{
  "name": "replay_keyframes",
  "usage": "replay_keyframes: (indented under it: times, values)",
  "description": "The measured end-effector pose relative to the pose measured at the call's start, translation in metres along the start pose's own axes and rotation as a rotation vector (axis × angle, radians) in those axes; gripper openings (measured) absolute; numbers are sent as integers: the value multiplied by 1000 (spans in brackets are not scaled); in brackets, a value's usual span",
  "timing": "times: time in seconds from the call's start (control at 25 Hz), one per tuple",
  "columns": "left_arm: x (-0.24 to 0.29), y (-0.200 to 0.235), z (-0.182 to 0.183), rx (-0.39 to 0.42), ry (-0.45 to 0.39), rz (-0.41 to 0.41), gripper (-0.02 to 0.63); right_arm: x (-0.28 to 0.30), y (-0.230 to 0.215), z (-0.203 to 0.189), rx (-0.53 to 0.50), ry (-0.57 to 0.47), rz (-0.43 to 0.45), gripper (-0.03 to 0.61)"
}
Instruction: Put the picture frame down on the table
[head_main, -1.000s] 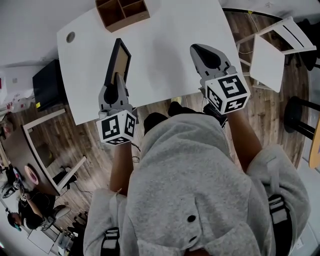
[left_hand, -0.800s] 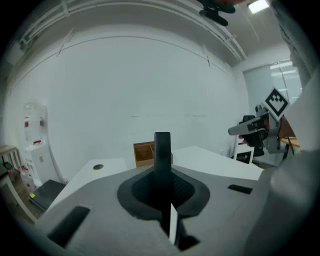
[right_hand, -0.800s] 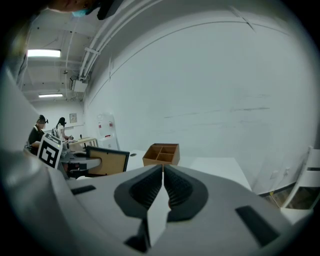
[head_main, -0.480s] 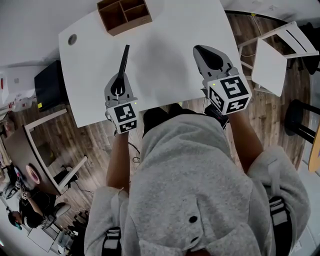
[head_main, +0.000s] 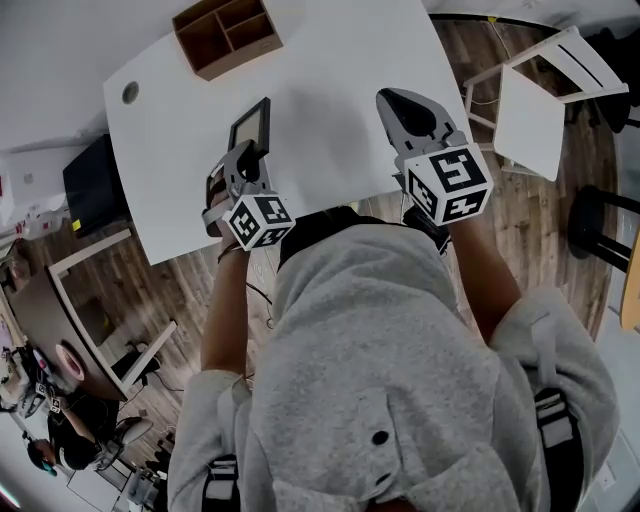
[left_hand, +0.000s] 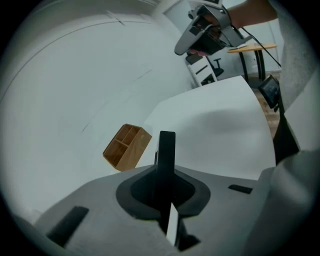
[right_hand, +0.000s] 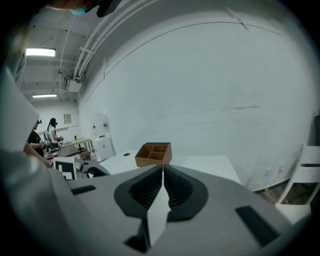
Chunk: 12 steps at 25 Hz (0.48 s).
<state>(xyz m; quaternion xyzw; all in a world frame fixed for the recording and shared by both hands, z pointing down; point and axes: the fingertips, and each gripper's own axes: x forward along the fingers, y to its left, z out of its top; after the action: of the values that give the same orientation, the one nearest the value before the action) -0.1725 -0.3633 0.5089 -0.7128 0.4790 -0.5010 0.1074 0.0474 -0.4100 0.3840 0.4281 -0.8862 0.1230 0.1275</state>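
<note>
Wood-plank floor (head_main: 190, 280); white chair (head_main: 530, 120); plain white wall (right_hand: 210, 75); strip lights (right_hand: 40, 52)

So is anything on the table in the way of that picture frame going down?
Nothing visible. The table around the picture frame is bare; the wooden organizer sits well behind it, near the far edge.

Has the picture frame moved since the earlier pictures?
Yes. Held in the left gripper, the picture frame has rolled from edge-on to showing its face, and shifted rightward relative to the wooden organizer.
</note>
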Motion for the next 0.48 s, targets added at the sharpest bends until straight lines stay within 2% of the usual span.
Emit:
replay_keyframes:
  times: [0.24,0.48]
  values:
    - [12,-26,8,194,34,-73,32,-6,-6,-3,6,-4,-12,29]
    - [19,-43,1,211,42,-127,72,-13,-11,-9,13,-3,-21,29]
